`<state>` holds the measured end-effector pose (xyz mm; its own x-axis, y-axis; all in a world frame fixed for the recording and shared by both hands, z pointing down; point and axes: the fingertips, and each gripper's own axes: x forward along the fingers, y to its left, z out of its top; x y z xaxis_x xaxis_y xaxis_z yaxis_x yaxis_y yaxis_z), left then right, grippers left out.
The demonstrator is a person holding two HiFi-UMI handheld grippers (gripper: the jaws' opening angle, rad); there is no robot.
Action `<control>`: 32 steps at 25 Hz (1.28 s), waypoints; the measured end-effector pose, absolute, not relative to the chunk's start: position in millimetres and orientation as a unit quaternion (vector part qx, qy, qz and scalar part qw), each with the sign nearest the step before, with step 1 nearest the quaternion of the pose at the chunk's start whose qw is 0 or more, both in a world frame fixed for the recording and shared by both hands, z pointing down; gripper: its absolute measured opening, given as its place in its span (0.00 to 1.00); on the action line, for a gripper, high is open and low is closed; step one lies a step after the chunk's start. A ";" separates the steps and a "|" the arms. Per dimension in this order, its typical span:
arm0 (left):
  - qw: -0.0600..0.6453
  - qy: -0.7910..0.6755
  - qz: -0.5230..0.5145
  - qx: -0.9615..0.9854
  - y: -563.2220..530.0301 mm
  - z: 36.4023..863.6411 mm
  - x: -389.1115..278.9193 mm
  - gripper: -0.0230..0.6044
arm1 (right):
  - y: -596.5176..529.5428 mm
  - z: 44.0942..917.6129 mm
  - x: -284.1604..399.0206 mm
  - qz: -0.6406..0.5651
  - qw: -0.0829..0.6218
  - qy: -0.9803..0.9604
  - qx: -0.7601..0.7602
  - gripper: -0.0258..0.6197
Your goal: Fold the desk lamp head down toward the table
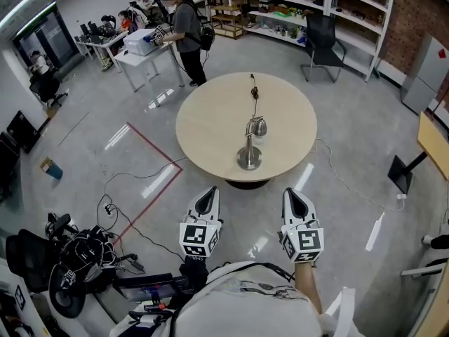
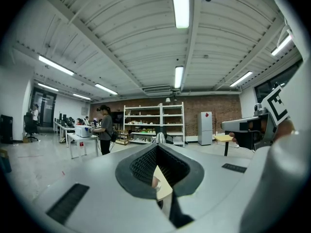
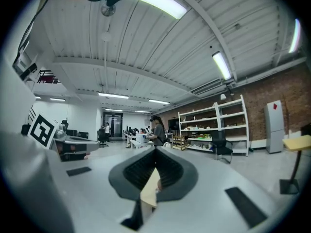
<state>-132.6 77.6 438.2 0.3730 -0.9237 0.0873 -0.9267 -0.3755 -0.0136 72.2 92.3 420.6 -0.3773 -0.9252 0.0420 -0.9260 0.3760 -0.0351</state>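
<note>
A silver desk lamp stands on the round beige table (image 1: 210,128). Its round base (image 1: 249,159) is near the table's front edge, and its head (image 1: 257,126) sits low on a short stem. A black cable (image 1: 254,90) runs from it toward the far edge. My left gripper (image 1: 206,201) and right gripper (image 1: 295,201) are held level side by side, short of the table, both shut and empty. In the left gripper view the jaws (image 2: 158,147) meet at a point, and the lamp's top (image 2: 159,138) peeks just over them. The right gripper (image 3: 155,149) also shows its jaws together.
A person (image 1: 186,27) stands at a white table at the back left. A black chair (image 1: 323,37) and white shelves (image 1: 309,5) line the far wall. Cables (image 1: 126,181) and red tape cross the floor on the left. Equipment (image 1: 77,258) sits at lower left and a wooden desk (image 1: 433,142) at the right.
</note>
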 end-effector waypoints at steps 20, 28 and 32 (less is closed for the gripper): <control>0.052 -0.570 0.087 0.815 103.0 481.0 -84.6 0.04 | 106.9 457.1 103.0 0.072 0.020 -0.851 0.520 0.04; 0.050 -0.563 0.080 0.821 44.6 484.7 -102.7 0.04 | 61.9 464.2 85.7 0.066 0.029 -0.845 0.530 0.04; 0.043 -0.550 0.067 0.831 -2.3 471.7 -105.6 0.04 | 24.7 458.1 79.8 0.063 0.031 -0.837 0.542 0.04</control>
